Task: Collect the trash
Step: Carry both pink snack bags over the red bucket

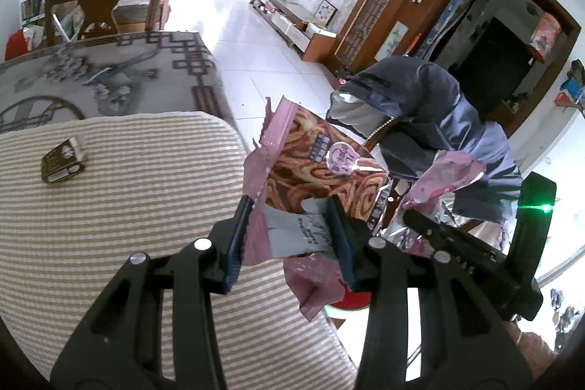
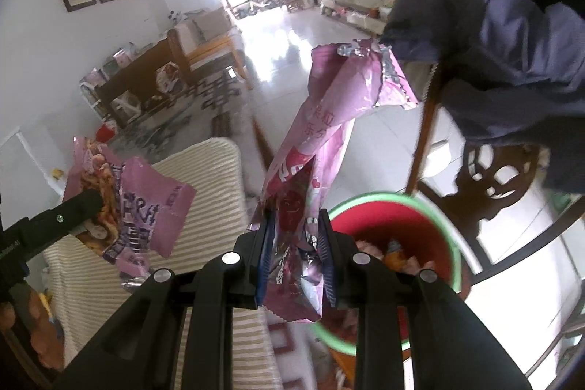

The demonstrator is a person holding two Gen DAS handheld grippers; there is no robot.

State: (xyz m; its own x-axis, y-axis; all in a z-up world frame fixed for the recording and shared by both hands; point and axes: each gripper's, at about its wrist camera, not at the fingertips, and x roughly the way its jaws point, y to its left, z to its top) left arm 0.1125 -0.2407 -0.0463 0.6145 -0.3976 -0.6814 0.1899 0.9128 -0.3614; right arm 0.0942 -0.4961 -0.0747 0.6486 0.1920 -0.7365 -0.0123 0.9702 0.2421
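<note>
Clamping a snack wrapper, left hand-held gripper, right hand-held gripper pinching pink pouch

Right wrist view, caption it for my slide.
Right gripper holds a pink wrapper above the red bin.

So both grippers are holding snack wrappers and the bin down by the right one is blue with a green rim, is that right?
Not quite: the bin is red with a green rim, as the right wrist view shows. Both the left gripper and right gripper do hold snack wrappers.
</note>
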